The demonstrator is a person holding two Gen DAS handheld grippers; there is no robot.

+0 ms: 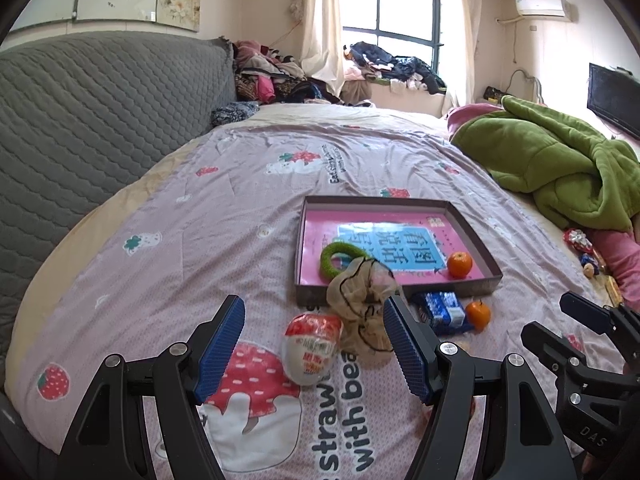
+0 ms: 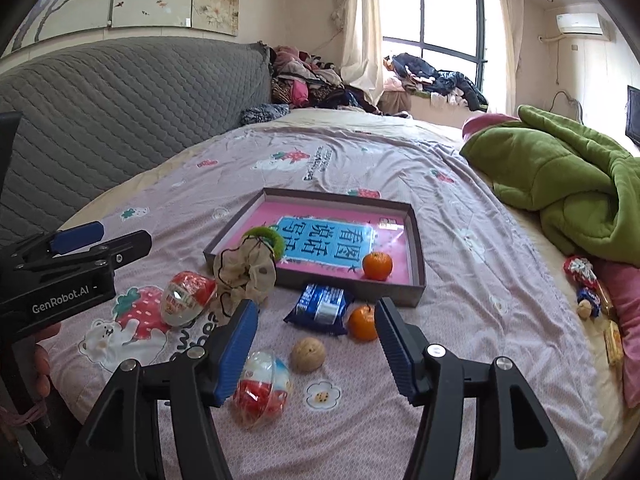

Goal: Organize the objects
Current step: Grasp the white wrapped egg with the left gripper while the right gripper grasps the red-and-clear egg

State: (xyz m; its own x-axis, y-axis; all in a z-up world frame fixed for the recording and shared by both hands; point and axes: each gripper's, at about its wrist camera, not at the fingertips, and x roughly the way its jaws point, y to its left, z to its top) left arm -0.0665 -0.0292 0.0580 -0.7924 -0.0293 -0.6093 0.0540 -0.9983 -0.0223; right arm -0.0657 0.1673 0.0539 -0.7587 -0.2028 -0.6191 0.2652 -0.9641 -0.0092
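Walnut (image 2: 307, 354) between gaping right jaws.

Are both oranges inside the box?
No, one orange sits in the box, while the other orange lies on the bedsheet outside it.

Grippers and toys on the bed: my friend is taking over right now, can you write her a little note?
Left gripper: open, empty, hovering over the near egg toy.
Right gripper: open, empty, above the walnut.
Done: the box on the bed holds one orange and a green ring.
Left outside the box: beige scrunchie leaning over its front edge, blue packet, second orange, the walnut, and two egg toys, the other at.
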